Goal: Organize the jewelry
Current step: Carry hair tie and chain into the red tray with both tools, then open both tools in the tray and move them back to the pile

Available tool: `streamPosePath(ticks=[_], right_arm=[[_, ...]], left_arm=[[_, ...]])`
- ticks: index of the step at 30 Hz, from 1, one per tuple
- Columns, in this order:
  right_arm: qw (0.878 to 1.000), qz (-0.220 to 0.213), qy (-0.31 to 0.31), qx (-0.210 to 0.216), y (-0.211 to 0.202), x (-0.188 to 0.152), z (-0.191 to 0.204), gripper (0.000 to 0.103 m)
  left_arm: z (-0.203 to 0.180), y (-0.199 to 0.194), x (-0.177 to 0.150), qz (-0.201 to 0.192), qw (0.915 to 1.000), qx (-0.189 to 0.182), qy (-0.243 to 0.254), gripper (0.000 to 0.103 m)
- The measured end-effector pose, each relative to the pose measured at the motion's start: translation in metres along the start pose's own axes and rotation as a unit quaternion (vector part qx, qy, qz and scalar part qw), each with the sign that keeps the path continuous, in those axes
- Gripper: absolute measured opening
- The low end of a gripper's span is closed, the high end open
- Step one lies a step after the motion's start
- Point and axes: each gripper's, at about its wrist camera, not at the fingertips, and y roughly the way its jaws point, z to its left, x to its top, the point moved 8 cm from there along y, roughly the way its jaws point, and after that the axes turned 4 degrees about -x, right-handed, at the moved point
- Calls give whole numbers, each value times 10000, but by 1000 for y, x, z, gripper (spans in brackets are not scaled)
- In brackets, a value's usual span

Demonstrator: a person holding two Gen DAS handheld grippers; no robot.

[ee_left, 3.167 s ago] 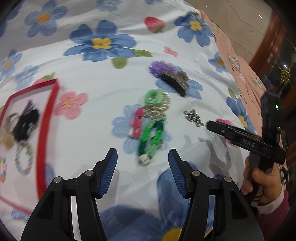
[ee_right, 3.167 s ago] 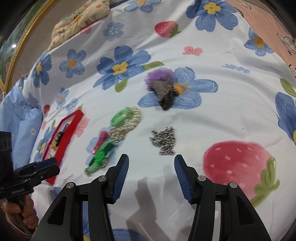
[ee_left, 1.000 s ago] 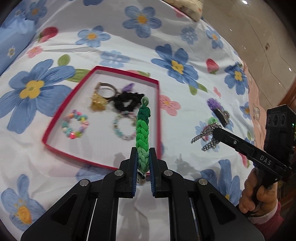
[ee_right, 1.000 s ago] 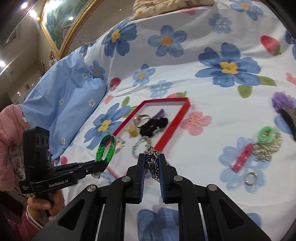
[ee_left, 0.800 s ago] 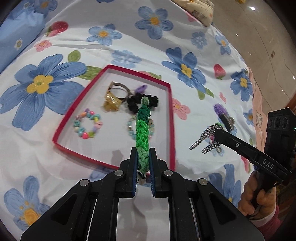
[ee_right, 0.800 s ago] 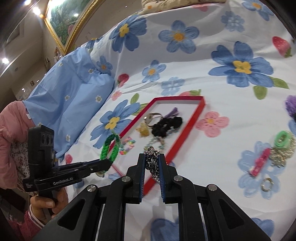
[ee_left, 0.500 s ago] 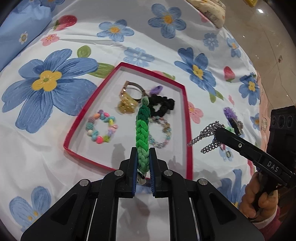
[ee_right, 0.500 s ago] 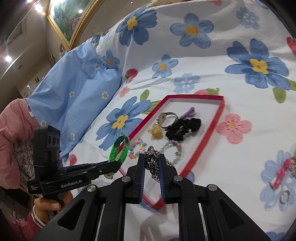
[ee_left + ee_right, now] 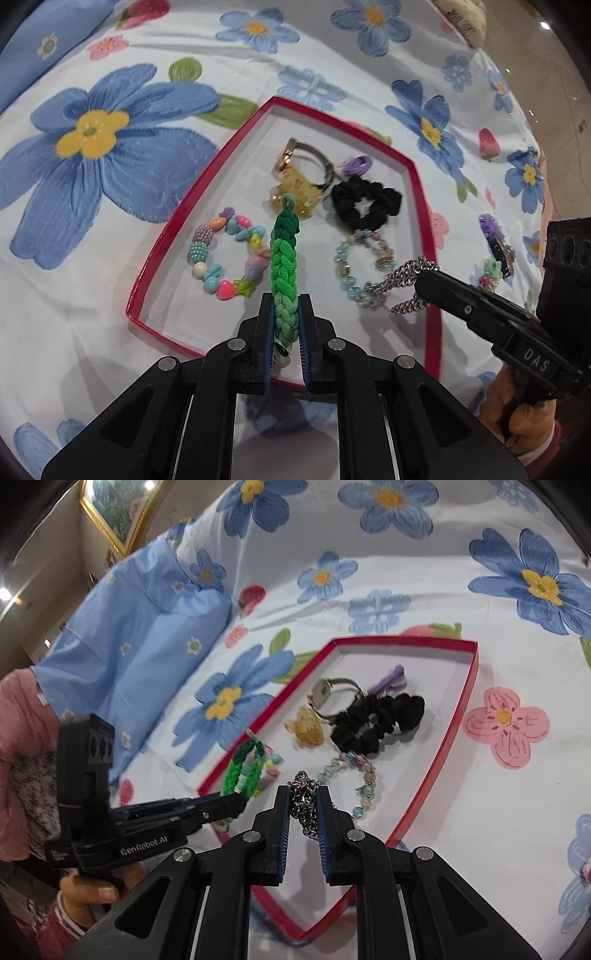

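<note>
White letters "DAS" stand on the right gripper, at about four o'clock in the left wrist view. "GenRobot.AI" stands on the left gripper, at eight o'clock in the right; smaller marks beside it seem unreadable.

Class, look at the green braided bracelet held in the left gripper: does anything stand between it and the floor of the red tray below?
Nothing visible blocks the green braided bracelet, clamped in the left gripper. The red tray has no lid, and bare floor shows between the colourful bead bracelet and the pale bead bracelet.
</note>
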Motion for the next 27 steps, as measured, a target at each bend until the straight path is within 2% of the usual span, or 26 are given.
streamPosePath(ticks=[7,14,17,20,27], right_arm=[[9992,274,-56,-286,19,-5,-11,14],[9988,357,-118,-327,23,-7,-12,15],[9987,360,-139,-338,24,-6,-11,15],[9986,358,-165,-361,25,-6,-11,15],[9990,297,-173,-295,20,-5,-7,18]], left_arm=[[7,7,-1,102,9999,9,-93,12],[6,6,1,74,9999,121,-32,23],[5,4,1,52,9998,168,-4,24],[6,1,1,21,9997,250,20,32],[4,-7,1,-66,9993,361,81,39]])
